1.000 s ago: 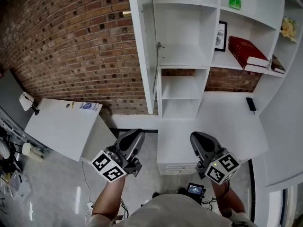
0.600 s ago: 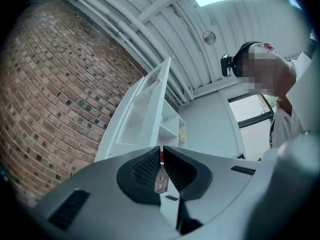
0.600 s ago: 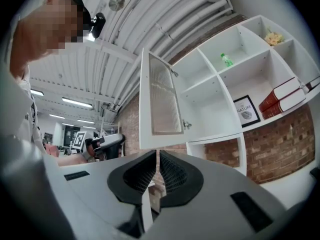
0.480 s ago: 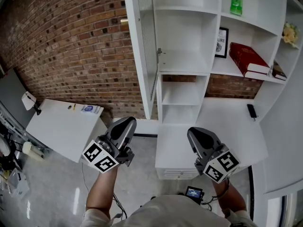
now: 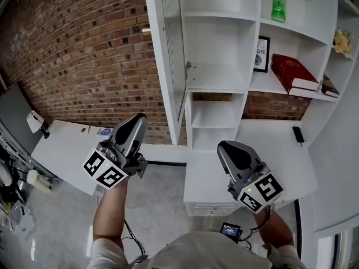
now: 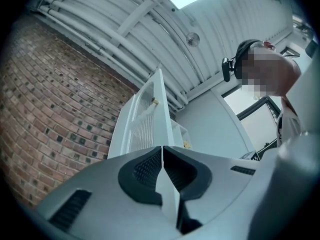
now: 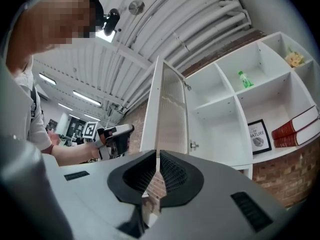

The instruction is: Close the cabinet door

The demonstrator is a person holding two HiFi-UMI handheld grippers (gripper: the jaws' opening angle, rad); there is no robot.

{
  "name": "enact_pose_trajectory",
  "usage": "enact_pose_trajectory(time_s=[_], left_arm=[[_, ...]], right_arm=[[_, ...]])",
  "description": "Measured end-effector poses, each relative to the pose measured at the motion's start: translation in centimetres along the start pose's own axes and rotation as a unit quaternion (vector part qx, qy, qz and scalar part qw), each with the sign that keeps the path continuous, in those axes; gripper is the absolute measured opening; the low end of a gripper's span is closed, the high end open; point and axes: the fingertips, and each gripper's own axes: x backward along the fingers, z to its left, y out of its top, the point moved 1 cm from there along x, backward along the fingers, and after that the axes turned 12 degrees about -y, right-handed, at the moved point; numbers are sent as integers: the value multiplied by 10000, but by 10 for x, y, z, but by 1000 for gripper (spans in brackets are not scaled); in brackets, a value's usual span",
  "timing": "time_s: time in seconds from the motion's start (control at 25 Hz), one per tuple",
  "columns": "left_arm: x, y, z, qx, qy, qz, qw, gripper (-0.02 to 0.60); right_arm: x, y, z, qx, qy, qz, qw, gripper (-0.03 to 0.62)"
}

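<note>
Hanging open: the cabinet door (image 5: 165,60) sticks straight out from the white cabinet (image 5: 219,66) toward the person, so the head view sees it pretty much edge-on.
Door's long axis: vertical, tall and narrow, hinged on the left wall of the open compartment.
Outer face: turned toward the brick wall (image 5: 73,49), with a small brass knob (image 5: 147,31) up high on that side.
Left gripper (image 5: 139,118): jaws pressed together, nothing in them. It's held up below the door and a bit left of it, on the outer-face side, not touching.
Right gripper (image 5: 222,146): jaws look closed too, empty. It sits lower right, in front of the shelves, on the door's ribbed inner side.
Key relation: the door is up and ahead, between the two grippers. The left one is nearer and on the side you'd push from.
My guess: the left goes up against the outer face and swings it right toward the opening. The right one would only be in the way.
Status: door wide open, no contact yet.
</note>
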Motion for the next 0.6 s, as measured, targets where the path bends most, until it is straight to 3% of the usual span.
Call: enact_pose_trajectory(time_s=[0.48,0.6], left_arm=[[-50,78,32,-675,-137,-381,9969,9],[-62,92,36,-780,-203,-422,9958,42]], right_arm=[[-11,18,-4,237,-7,-262,9994,29],[-12,19,-5,290,-17,-297,9991,29]])
